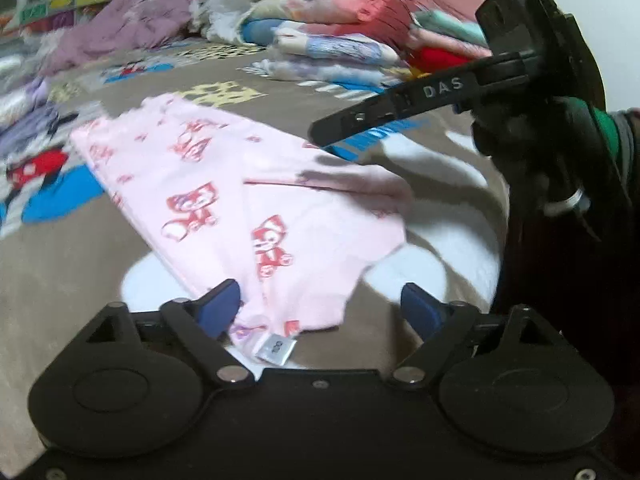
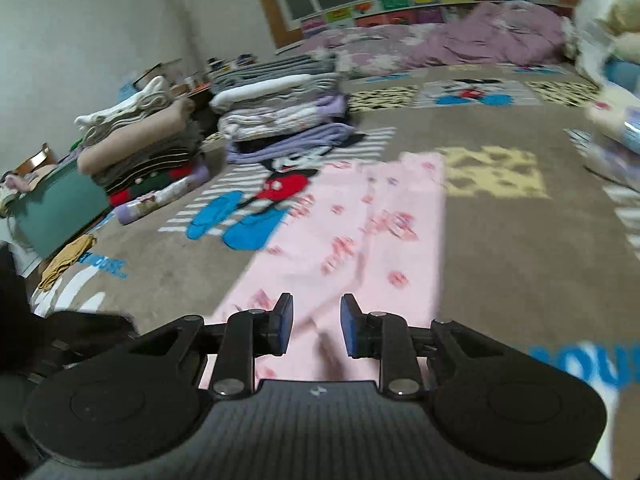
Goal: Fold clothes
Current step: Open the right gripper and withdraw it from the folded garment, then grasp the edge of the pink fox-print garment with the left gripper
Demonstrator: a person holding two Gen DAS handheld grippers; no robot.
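A pale pink garment with red cartoon prints (image 1: 240,208) lies partly folded on the brown Mickey Mouse bedspread (image 1: 60,272). My left gripper (image 1: 320,308) is open wide just above its near end, where a white size label (image 1: 276,348) shows. The right gripper's black body (image 1: 532,92) hovers over the garment's far right side in this view. In the right wrist view the same garment (image 2: 360,232) stretches away from my right gripper (image 2: 316,324), which is open with a narrow gap and holds nothing.
Stacks of folded clothes (image 2: 276,116) stand at the left of the right wrist view, with more (image 1: 340,40) at the back right of the left wrist view. A purple blanket (image 2: 460,36) lies by the window. A green box (image 2: 56,208) sits at the bed's left edge.
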